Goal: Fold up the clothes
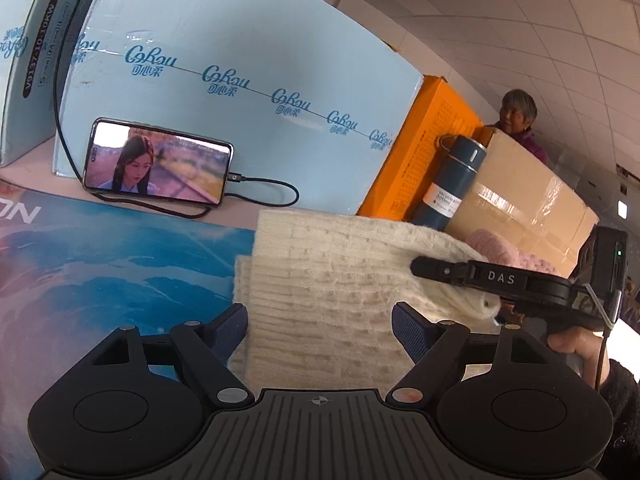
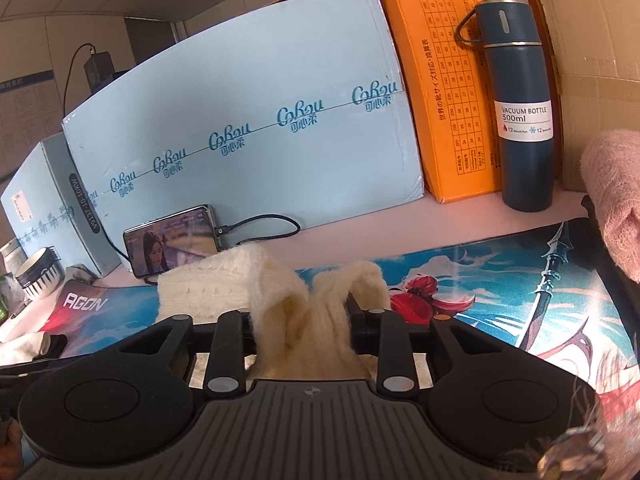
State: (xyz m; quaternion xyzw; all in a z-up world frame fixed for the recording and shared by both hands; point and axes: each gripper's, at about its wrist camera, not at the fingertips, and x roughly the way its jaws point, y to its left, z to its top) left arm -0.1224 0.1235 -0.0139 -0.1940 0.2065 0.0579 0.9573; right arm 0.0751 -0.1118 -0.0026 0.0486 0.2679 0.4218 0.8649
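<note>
Jaws: right gripper point(image 2: 308, 312) was clamped on a bunched edge of the cream knit point(image 1: 320, 280); left gripper point(image 1: 320, 328) stood wide open, empty, over it. The knit lay on the printed mat point(image 2: 500, 280). Risk: loose yarn could slip free, spoiling the fold.

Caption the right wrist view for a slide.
Right gripper clamps bunched cream knit above the printed desk mat.

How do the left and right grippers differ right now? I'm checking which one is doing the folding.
The left gripper is open and holds nothing, with the cream knit lying beneath it. The right gripper is shut on the cream knit, bunching it. Both are black two-finger tools.
</note>
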